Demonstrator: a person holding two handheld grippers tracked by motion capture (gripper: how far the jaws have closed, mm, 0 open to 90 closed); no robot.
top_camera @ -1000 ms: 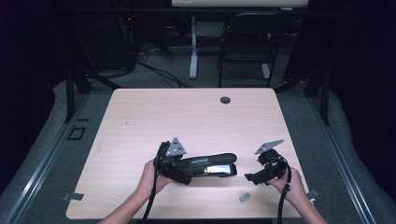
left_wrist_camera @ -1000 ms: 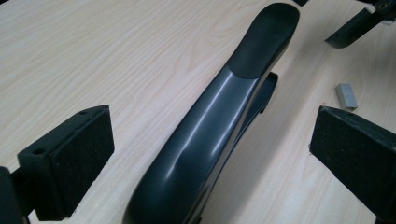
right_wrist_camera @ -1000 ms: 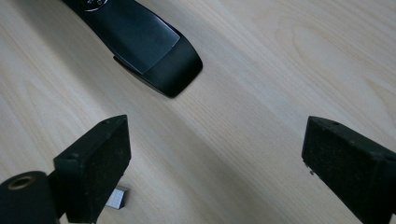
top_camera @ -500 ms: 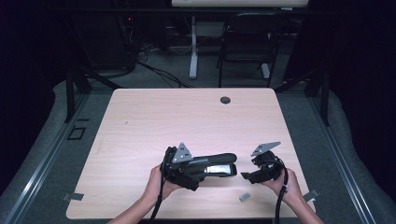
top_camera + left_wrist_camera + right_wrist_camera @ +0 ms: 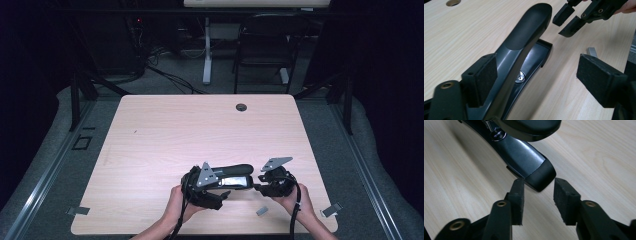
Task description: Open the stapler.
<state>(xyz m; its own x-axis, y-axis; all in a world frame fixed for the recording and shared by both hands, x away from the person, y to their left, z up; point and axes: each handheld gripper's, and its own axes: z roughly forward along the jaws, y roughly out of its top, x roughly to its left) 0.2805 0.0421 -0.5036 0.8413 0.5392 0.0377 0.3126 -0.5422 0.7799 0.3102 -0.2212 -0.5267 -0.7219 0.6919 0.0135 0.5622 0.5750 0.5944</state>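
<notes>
A large black stapler [image 5: 235,175] lies on the wooden table [image 5: 175,135] near its front edge, handle raised. My left gripper [image 5: 227,186] straddles the stapler's rear from the left. In the left gripper view the stapler [image 5: 524,37] runs close beside the left pad [image 5: 482,76], while the right pad stands well off it; these jaws have just been closing and are open. My right gripper [image 5: 257,186] faces the stapler's front end. Its jaws have just been closing, and its fingertips [image 5: 517,195] flank the base tip of the stapler [image 5: 534,167] without pressing on it.
A small grey staple strip [image 5: 261,211] lies on the table just in front of the stapler, also seen in the left gripper view [image 5: 592,51]. A round cable hole [image 5: 241,107] sits at the far edge. Tape pieces [image 5: 330,210] mark the front corners. A chair [image 5: 265,45] stands behind.
My left gripper slid right along the stapler's rear. The right gripper edged left to the stapler's front end and its jaws narrowed. The stapler stayed put.
</notes>
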